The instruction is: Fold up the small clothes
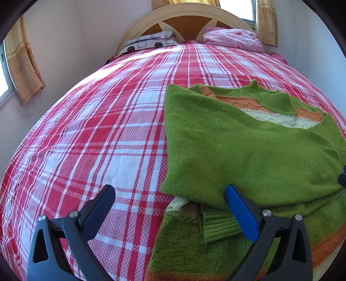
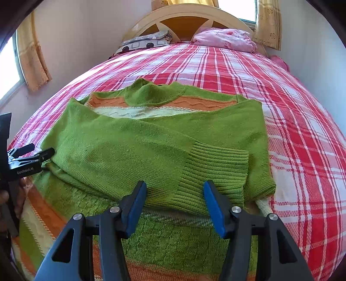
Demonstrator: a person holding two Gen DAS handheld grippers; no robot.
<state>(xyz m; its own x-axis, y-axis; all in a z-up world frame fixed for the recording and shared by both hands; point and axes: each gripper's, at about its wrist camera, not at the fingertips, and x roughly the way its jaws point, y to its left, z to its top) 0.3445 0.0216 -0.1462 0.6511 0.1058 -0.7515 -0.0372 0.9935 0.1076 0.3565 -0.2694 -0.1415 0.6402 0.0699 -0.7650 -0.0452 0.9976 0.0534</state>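
Observation:
A small green knit sweater (image 1: 248, 147) with orange and cream stripes lies flat on the plaid bedspread (image 1: 97, 140), both sleeves folded across its chest. It also shows in the right wrist view (image 2: 140, 147), with a ribbed cuff (image 2: 216, 170) on top. My left gripper (image 1: 170, 194) is open at the sweater's left edge, its right finger over the folded sleeve. My right gripper (image 2: 174, 190) is open, just above the lower body of the sweater below the cuff. The left gripper (image 2: 39, 154) also shows at the left edge of the right wrist view.
The bed has a red and white plaid cover (image 2: 302, 129). A patterned pillow (image 1: 149, 42) and a pink bundle of bedding (image 1: 231, 37) lie at the wooden headboard (image 1: 186, 15). Yellow curtains (image 1: 21, 64) hang at windows on both sides.

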